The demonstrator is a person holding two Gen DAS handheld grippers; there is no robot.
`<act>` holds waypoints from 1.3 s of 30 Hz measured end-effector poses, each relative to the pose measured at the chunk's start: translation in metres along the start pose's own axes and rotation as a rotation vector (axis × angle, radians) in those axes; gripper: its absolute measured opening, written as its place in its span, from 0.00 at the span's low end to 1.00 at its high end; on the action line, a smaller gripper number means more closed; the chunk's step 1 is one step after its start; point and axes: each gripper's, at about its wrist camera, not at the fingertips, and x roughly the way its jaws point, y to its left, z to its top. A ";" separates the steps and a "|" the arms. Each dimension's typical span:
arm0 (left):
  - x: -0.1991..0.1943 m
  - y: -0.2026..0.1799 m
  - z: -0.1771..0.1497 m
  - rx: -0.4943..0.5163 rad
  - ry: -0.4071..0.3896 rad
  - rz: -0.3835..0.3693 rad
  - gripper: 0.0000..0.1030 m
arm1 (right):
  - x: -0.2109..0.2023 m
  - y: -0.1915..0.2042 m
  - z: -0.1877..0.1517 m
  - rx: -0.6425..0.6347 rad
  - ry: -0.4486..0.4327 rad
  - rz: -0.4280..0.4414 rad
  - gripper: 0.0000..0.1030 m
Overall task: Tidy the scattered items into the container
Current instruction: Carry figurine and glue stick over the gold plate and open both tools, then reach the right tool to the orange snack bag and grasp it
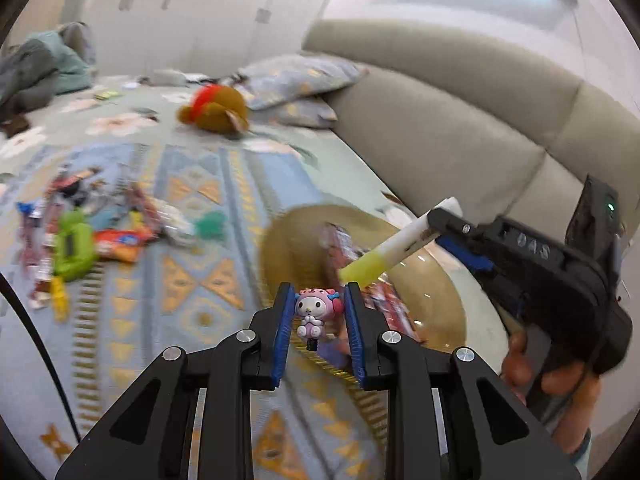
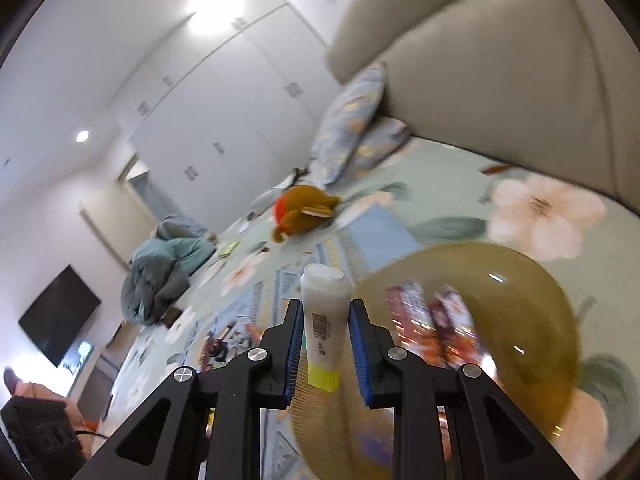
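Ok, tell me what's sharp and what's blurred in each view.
Left wrist view: the toy figure between the fingers is sharp; the bowl, rug and scattered pile smear. Right wrist view: the tube is crisp, the bowl streaks, a ceiling light glares; fisheye bends both.

The bed (image 1: 360, 168), under a patterned blanket (image 1: 192, 184), carries an amber bowl (image 1: 436, 280), scattered snack packets (image 1: 120, 240), a plush toy (image 1: 214, 110) and pillows (image 1: 296, 80) by its headboard edge.

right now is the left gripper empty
No, the left gripper is shut on a small pink-hooded bunny figurine, pinched between its blue pads above the amber bowl.
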 end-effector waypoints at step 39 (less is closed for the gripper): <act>-0.037 0.191 -0.044 -0.381 -0.075 0.547 0.30 | 0.072 0.122 -0.082 -0.069 0.312 0.416 0.62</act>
